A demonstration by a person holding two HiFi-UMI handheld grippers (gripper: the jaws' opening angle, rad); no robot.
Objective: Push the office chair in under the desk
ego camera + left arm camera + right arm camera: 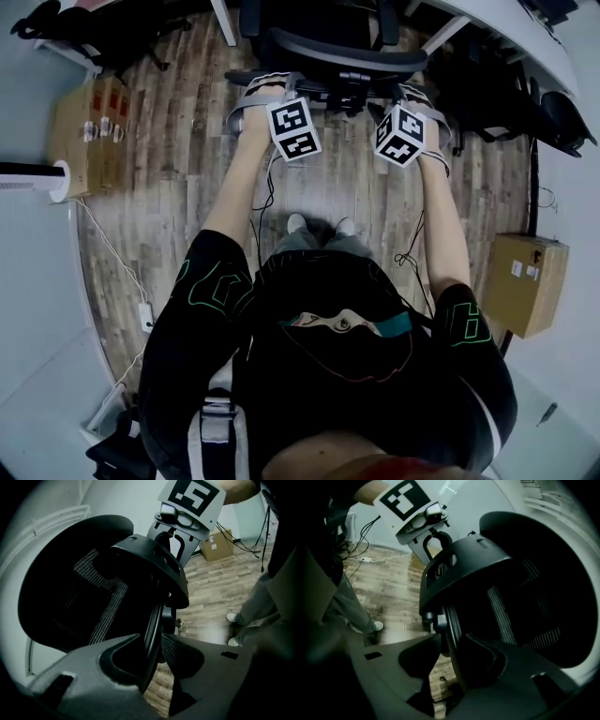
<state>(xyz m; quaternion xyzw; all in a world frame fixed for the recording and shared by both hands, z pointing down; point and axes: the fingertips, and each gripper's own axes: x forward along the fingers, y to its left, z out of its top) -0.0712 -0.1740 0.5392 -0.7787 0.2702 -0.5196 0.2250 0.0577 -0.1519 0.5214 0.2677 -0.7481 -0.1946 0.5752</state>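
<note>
The black mesh office chair (pixel 342 52) is cut off by the top edge of the head view, so how far it stands under the white desk (pixel 525 37) cannot be told. The left gripper (pixel 150 640) and the right gripper (pixel 453 639) both have their jaws wide apart. The rim of the backrest passes between each pair and is not clamped. Dark things (pixel 497 89) under the desk are hard to make out. One brown cardboard box (pixel 89 131) stands at the left edge of the wooden floor (pixel 178 187), and a second box (pixel 525 281) stands at its right edge.

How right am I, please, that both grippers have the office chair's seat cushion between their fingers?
Not quite: the left gripper and right gripper each have the backrest rim, not the seat cushion, between their open fingers, as both gripper views show.
</note>
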